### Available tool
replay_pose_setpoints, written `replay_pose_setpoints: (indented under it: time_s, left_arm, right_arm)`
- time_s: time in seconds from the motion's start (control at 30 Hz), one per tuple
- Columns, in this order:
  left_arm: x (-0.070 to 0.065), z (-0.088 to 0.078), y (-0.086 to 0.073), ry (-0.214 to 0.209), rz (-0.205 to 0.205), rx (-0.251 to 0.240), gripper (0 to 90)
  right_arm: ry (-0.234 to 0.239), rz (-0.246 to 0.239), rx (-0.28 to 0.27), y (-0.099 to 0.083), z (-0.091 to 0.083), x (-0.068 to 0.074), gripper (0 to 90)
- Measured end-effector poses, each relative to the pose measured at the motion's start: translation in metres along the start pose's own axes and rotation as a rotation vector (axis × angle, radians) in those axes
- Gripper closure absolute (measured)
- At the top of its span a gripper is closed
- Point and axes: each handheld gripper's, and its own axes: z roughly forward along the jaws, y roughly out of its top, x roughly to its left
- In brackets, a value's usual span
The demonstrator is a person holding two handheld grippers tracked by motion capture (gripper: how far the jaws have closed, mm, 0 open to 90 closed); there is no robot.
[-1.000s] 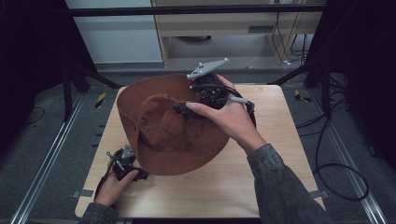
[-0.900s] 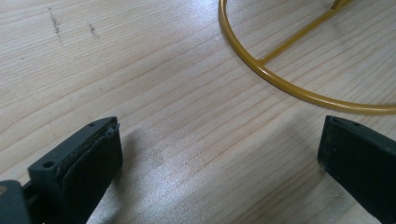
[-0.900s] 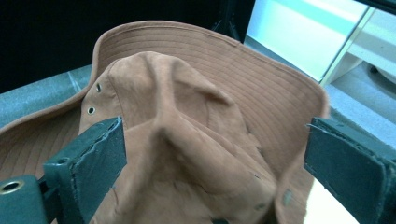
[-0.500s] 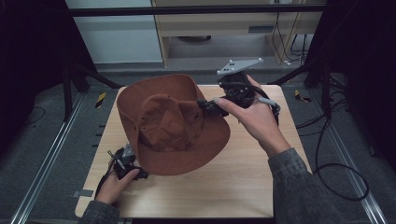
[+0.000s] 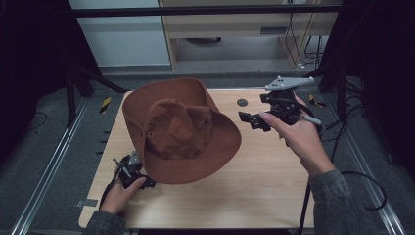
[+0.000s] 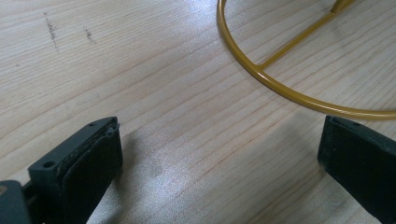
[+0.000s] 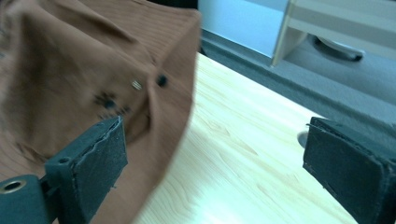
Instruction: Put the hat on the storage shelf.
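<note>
A brown wide-brimmed hat (image 5: 181, 129) stands crown up on the left half of the wooden table (image 5: 274, 186). My right gripper (image 5: 249, 121) hovers to the right of the brim, apart from it, jaws open and pointed at the hat. In the right gripper view the hat (image 7: 70, 70) hangs at the left, with bare table (image 7: 243, 154) between the jaws of the right gripper (image 7: 215, 154). My left gripper (image 5: 144, 178) rests at the front left, partly tucked under the brim. It is open over bare wood (image 6: 219, 149), with a yellow wire ring (image 6: 280, 88) lying just ahead.
A small dark round mark (image 5: 242, 102) sits on the table behind the right gripper. Metal rails (image 5: 54, 161) run along both table sides. A pale shelf unit (image 5: 235, 29) stands beyond the far edge. A cable (image 5: 362, 181) trails off the right.
My right gripper has drawn back to the right, from over the hat to beside its brim. The hat now sits a little further left. The left gripper has stayed put.
</note>
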Motion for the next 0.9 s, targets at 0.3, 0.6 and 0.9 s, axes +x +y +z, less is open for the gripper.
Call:
replay_pose_setpoints:
  time_s: [0.3, 0.6, 0.9]
  left_arm:
    - [0.0, 0.0, 0.0, 0.001, -0.001, 0.0, 0.0]
    - [0.0, 0.0, 0.0, 0.002, -0.001, -0.001, 0.0]
    - [0.0, 0.0, 0.0, 0.003, -0.002, 0.0, 0.0]
  right_arm:
    - [-0.036, 0.052, -0.001, -0.038, -0.008, -0.022, 7.7]
    - [-0.055, 0.073, 0.028, -0.072, -0.007, -0.032, 7.1]
    - [-0.097, 0.107, 0.057, -0.119, 0.01, -0.034, 8.4]
